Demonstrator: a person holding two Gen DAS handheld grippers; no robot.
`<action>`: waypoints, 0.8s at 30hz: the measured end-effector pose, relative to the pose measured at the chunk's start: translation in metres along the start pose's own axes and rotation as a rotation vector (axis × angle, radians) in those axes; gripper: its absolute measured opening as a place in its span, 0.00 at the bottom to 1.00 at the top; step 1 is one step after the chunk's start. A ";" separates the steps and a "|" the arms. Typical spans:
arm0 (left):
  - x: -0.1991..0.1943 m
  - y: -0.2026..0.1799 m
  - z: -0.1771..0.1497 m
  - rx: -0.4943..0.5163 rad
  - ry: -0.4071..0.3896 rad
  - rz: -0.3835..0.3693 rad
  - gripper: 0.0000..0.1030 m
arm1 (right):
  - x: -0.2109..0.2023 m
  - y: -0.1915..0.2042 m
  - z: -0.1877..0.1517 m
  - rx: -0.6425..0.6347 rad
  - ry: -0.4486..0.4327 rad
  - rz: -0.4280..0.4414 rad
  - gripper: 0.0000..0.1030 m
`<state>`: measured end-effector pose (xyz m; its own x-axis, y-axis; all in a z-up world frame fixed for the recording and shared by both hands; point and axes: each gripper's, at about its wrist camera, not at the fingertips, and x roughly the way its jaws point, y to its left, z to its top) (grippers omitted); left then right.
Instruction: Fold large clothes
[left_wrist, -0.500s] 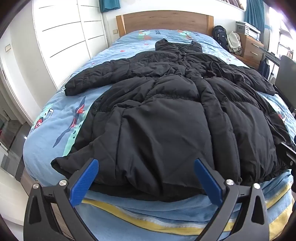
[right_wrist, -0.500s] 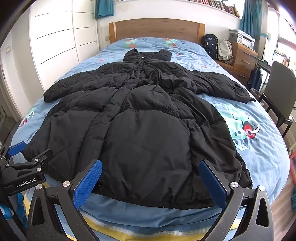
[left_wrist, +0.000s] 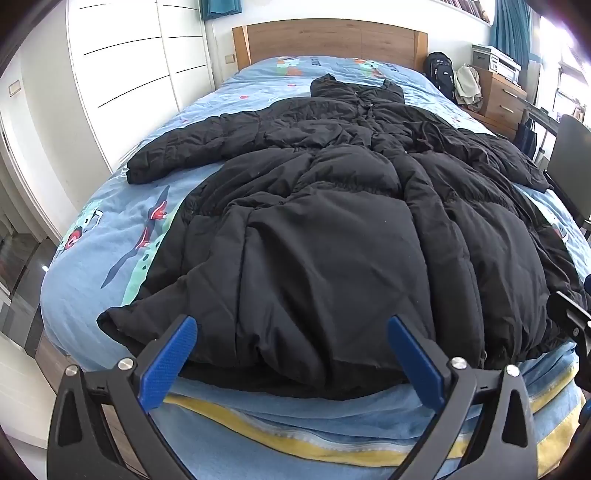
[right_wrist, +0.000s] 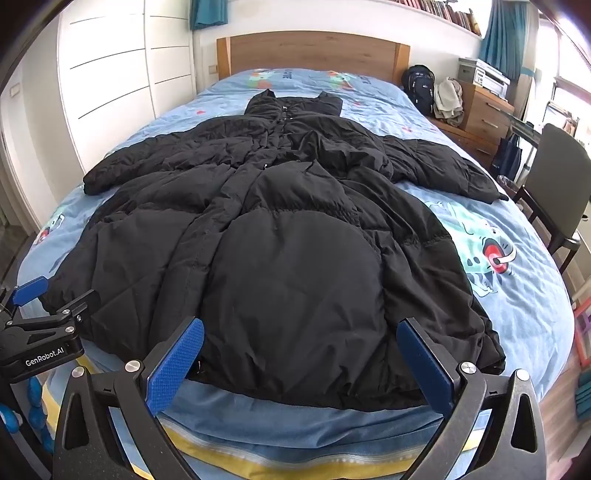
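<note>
A long black puffer coat (left_wrist: 325, 236) (right_wrist: 295, 251) lies spread face up on the bed, sleeves out to both sides, collar toward the headboard, hem at the foot edge. My left gripper (left_wrist: 291, 328) hovers over the left part of the hem, wide open, nothing between its blue pads (left_wrist: 170, 362). My right gripper (right_wrist: 301, 332) hovers over the right part of the hem, also wide open and empty. The left gripper (right_wrist: 40, 295) shows at the left edge of the right wrist view.
The bed (left_wrist: 92, 266) has a blue cartoon-print cover with a yellow stripe at the foot. White wardrobe doors (left_wrist: 129, 66) stand on the left. A wooden dresser (right_wrist: 484, 114), a backpack (right_wrist: 419, 88) and a dark chair (right_wrist: 554, 192) stand on the right.
</note>
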<state>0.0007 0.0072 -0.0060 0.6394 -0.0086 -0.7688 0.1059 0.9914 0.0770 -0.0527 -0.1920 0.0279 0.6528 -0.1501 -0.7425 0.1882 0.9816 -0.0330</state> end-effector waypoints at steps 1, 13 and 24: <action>-0.001 -0.002 -0.002 0.005 -0.003 0.002 1.00 | 0.000 -0.001 -0.001 0.001 0.000 0.000 0.99; -0.004 -0.013 -0.003 0.023 0.003 0.003 1.00 | -0.001 -0.012 -0.004 0.018 0.000 -0.014 0.99; -0.014 -0.019 0.003 0.045 -0.026 -0.019 1.00 | -0.002 -0.018 -0.005 0.029 -0.006 -0.020 0.99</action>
<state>-0.0085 -0.0123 0.0054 0.6562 -0.0311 -0.7540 0.1518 0.9842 0.0915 -0.0609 -0.2083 0.0264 0.6531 -0.1702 -0.7379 0.2225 0.9745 -0.0278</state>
